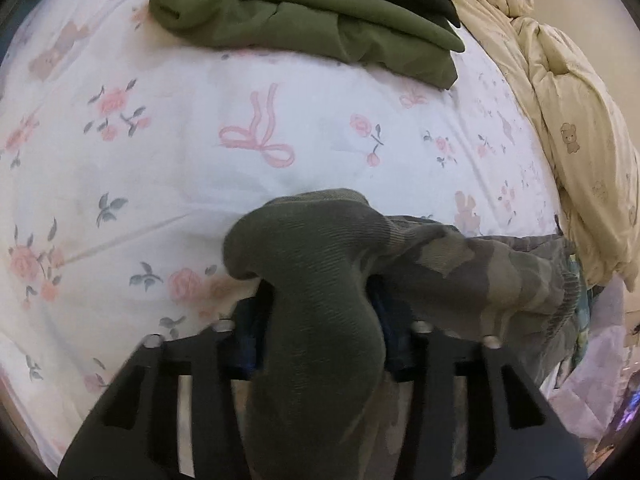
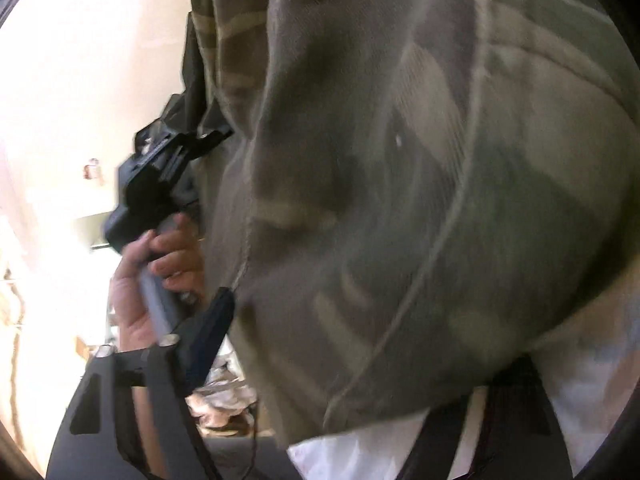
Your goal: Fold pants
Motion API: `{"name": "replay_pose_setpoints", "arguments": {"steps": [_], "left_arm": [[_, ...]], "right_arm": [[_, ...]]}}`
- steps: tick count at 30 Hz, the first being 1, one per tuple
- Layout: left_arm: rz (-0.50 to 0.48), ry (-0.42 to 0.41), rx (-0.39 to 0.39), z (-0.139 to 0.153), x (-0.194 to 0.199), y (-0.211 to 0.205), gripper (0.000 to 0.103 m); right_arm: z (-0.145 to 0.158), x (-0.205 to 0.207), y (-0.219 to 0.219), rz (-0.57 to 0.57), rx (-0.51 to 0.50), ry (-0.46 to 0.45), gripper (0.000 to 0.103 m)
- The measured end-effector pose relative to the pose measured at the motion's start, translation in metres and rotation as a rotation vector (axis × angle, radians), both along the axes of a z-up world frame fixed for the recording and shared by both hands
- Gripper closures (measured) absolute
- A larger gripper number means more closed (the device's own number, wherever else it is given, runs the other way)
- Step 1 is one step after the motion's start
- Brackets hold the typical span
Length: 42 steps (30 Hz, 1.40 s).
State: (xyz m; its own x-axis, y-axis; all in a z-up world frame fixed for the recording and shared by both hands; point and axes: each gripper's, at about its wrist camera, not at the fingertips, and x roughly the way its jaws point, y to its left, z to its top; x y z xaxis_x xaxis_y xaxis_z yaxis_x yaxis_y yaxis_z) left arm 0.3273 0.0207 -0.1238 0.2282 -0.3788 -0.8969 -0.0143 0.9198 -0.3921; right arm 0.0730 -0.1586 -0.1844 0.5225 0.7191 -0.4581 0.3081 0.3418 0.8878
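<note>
Camouflage pants (image 1: 320, 280) were bunched between the left gripper's (image 1: 320, 320) fingers, which were clamped on them near the floral bedsheet (image 1: 160, 152). Folded green clothes (image 1: 312, 20) lay far off. The pants draped over the right gripper (image 2: 340, 360); whether it gripped them I couldn't tell.

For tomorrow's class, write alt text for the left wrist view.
The left claw grips bunched camouflage pants above a floral bedsheet. Folded green clothes lie at the far edge, with a cream duvet at right.
</note>
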Motion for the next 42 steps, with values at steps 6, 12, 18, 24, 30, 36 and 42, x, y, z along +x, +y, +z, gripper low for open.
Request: {"name": "replay_pose_setpoints", "arguments": {"steps": [6,12,18,24,30,36,42], "left_arm": [[0.019,0.000,-0.034,0.014,-0.002,0.006,0.084],[0.051,-0.019,-0.089,0.037,-0.017,0.036,0.086],[0.153,-0.007,-0.115,0.050,-0.041,0.100,0.086],[0.228,-0.029,-0.055,0.065,-0.082,0.173,0.086],[0.258,-0.042,-0.072,0.043,-0.101,0.205,0.085],[0.299,-0.016,0.084,0.033,-0.090,0.199,0.059],[0.415,-0.076,0.288,0.075,-0.092,0.208,0.040]], "right_arm": [[0.034,-0.003,0.018,0.068,-0.094,-0.095,0.091],[0.054,-0.014,0.041,0.104,-0.119,-0.129,0.093],[0.070,-0.014,0.094,0.208,-0.106,-0.156,0.093],[0.074,-0.007,0.169,0.347,0.001,-0.141,0.093],[0.055,-0.006,0.200,0.409,0.016,-0.104,0.092],[0.021,-0.011,0.191,0.405,0.071,0.058,0.049],[0.049,-0.015,0.168,0.471,-0.014,0.122,0.048]]}}
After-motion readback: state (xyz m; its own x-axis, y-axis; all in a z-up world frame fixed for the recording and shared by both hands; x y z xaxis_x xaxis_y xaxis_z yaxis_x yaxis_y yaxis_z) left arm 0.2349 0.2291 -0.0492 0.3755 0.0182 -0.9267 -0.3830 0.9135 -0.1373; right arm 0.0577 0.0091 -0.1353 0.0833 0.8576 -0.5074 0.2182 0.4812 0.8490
